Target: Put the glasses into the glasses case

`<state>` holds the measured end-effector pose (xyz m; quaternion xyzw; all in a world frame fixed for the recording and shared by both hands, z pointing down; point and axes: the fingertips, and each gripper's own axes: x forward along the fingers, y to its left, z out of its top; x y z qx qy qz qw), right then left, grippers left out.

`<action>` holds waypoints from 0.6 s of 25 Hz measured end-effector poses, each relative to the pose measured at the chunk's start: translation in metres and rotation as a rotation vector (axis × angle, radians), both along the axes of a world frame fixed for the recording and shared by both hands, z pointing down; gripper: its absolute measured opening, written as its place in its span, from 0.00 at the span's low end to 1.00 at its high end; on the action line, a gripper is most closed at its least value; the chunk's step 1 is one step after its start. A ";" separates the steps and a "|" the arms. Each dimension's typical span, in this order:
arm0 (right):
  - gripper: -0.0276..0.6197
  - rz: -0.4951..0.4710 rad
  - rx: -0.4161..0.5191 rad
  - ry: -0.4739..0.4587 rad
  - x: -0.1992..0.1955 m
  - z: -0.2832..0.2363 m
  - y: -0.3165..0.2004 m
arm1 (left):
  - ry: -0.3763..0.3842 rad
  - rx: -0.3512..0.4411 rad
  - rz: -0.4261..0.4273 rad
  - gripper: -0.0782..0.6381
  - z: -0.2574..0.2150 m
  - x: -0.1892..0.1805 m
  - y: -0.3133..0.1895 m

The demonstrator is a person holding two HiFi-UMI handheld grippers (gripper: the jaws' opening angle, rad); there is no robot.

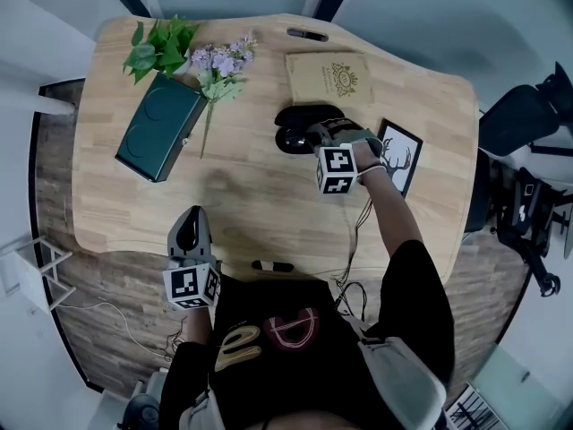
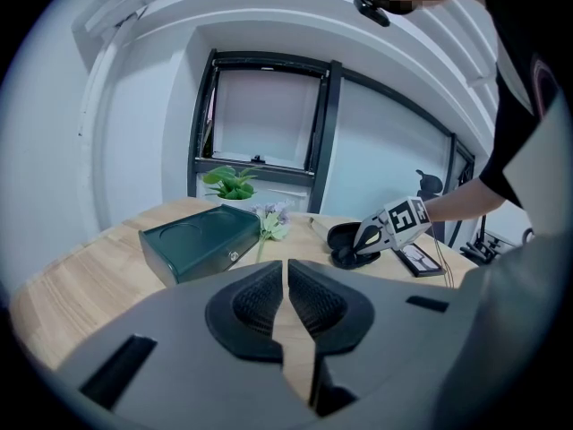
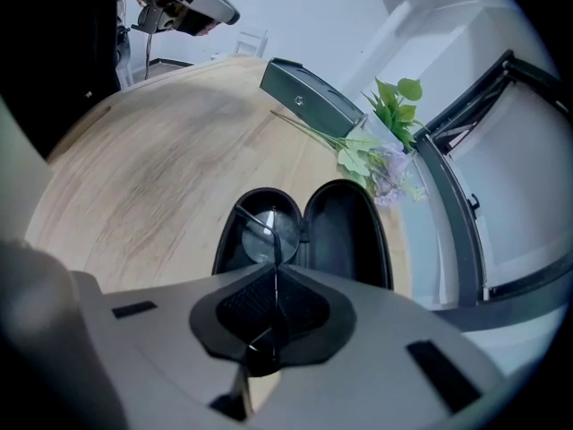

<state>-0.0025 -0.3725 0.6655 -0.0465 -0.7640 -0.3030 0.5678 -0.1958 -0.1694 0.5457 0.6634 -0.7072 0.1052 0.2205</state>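
Note:
The black glasses case [image 1: 291,138] lies open at the table's far middle, its lid [image 3: 347,231] folded back to the right in the right gripper view. The glasses [image 3: 265,235] rest partly in the case's left half, one lens showing. My right gripper [image 3: 275,274] points steeply down over the case, shut on a thin part of the glasses' frame; it also appears in the head view [image 1: 315,138] and the left gripper view [image 2: 369,236]. My left gripper [image 1: 190,231] hovers near the table's front edge, shut with nothing in it [image 2: 286,274].
A dark green box [image 1: 161,125] sits at the far left, with purple flowers [image 1: 219,64] and a green plant [image 1: 159,45] beside it. A brown book [image 1: 329,77] lies behind the case, a framed deer picture [image 1: 400,156] to its right. A small black object [image 1: 270,265] is at the front edge.

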 end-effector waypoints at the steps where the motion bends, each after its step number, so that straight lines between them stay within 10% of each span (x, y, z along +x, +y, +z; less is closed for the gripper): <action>1: 0.07 -0.002 0.001 0.000 0.000 0.000 0.000 | 0.000 -0.002 -0.002 0.15 0.001 0.000 0.000; 15: 0.16 0.088 0.000 -0.082 0.001 -0.006 -0.009 | -0.024 -0.055 0.019 0.15 0.013 0.005 0.000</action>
